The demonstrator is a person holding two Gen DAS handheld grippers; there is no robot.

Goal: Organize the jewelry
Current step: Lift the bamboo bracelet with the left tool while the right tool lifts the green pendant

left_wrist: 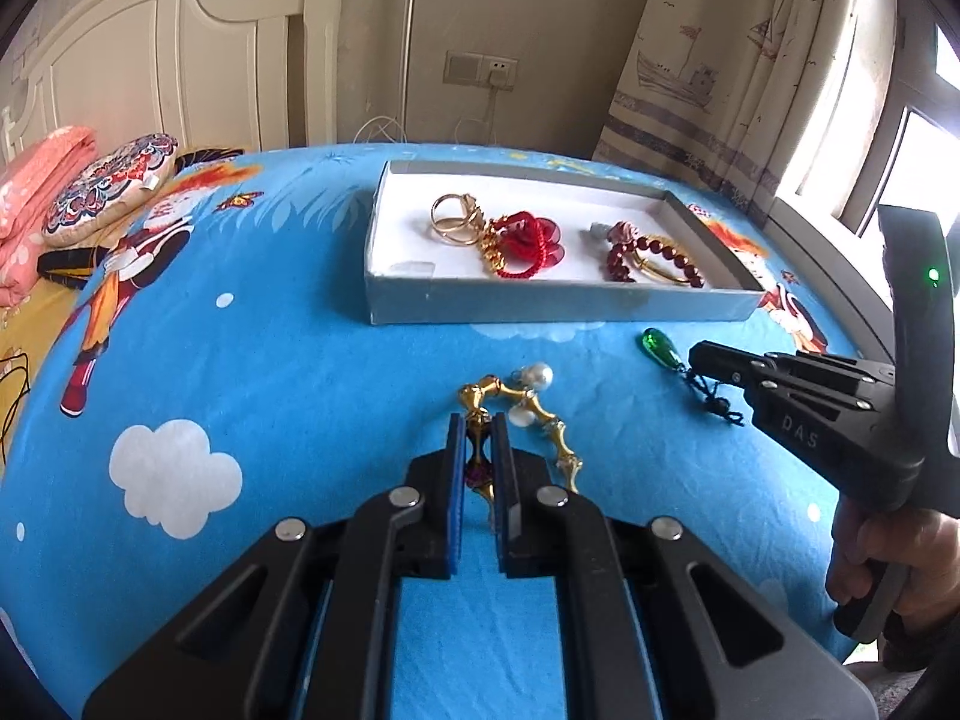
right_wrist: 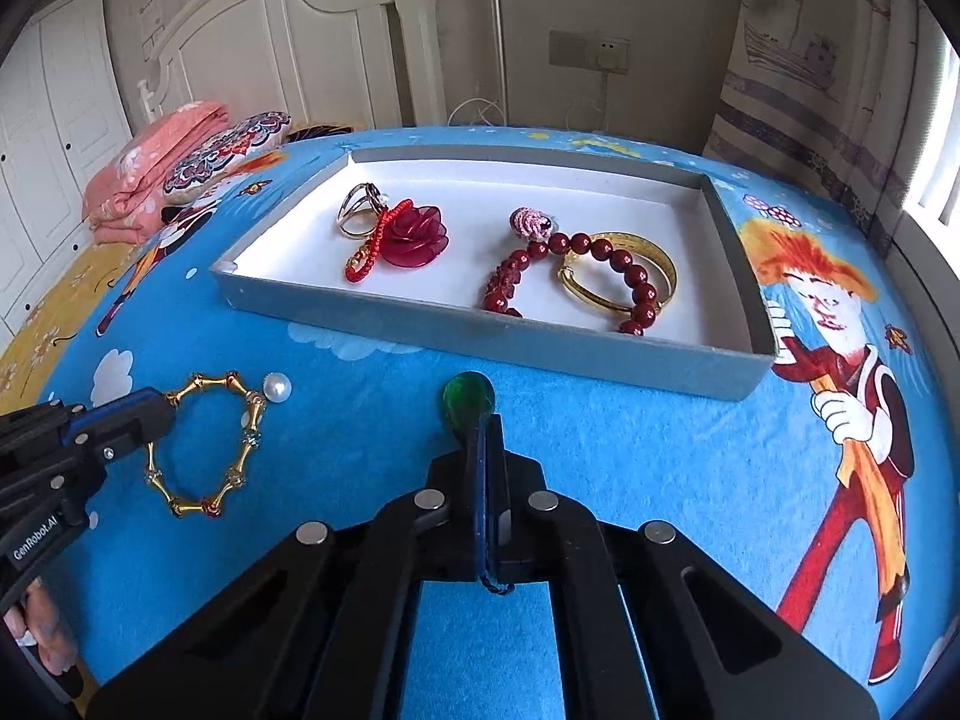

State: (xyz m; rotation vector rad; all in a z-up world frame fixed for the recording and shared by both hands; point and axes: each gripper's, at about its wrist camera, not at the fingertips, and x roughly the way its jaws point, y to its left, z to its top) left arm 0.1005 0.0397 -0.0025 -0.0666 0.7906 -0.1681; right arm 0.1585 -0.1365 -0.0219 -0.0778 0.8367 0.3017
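Left tongs: matte black plastic linkage, blue pads, round silver pivot pins, white "GenRobot.AI" lettering on the side. Right tongs: same black build, embossed "DAS", green indicator light behind. Bare-skinned hand on the grip.
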